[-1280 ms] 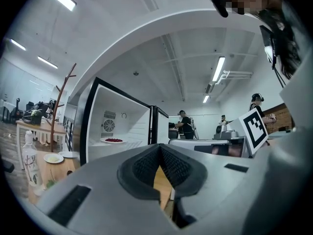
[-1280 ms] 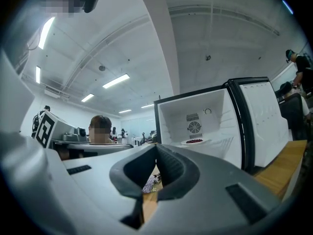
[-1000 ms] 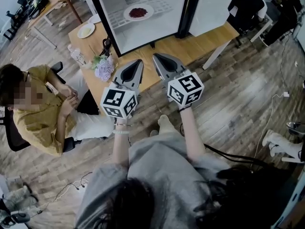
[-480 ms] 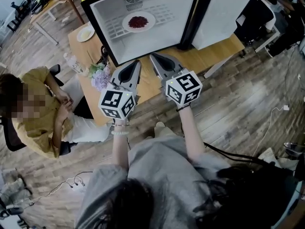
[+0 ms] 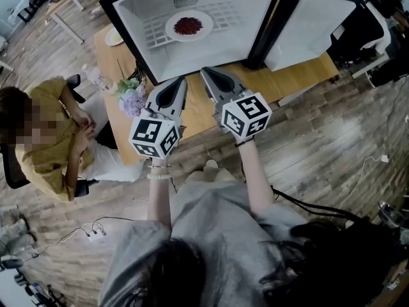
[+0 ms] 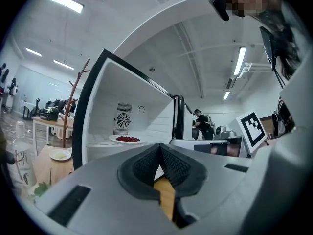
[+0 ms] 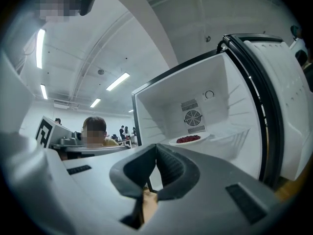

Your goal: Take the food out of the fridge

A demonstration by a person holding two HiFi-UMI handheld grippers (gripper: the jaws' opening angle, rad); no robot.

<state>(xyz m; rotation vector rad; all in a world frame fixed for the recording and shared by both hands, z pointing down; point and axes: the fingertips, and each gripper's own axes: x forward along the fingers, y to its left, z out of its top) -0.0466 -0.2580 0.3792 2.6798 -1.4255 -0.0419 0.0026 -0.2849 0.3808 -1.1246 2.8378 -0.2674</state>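
Note:
An open fridge (image 5: 137, 40) stands on a wooden table (image 5: 300, 75). On its white shelf lies a white plate of red food (image 5: 189, 25), seen also in the left gripper view as the plate (image 6: 128, 139) and in the right gripper view as the plate (image 7: 190, 139). My left gripper (image 5: 179, 82) and right gripper (image 5: 206, 73) are side by side just short of the fridge's open front, pointing level at it. Each gripper, the left (image 6: 160, 146) and the right (image 7: 156, 146), is shut with nothing between its pads.
The fridge door (image 5: 313, 24) hangs open to the right. On the table left of the fridge are purple flowers (image 5: 133, 98), a water bottle (image 5: 99, 78) and a small plate (image 5: 114, 38). A person (image 5: 45, 139) sits at the left. Cables (image 5: 96, 229) lie on the floor.
Both grippers have moved forward toward the fridge, still shut. The fridge and its plate now sit nearer and larger in the head view.

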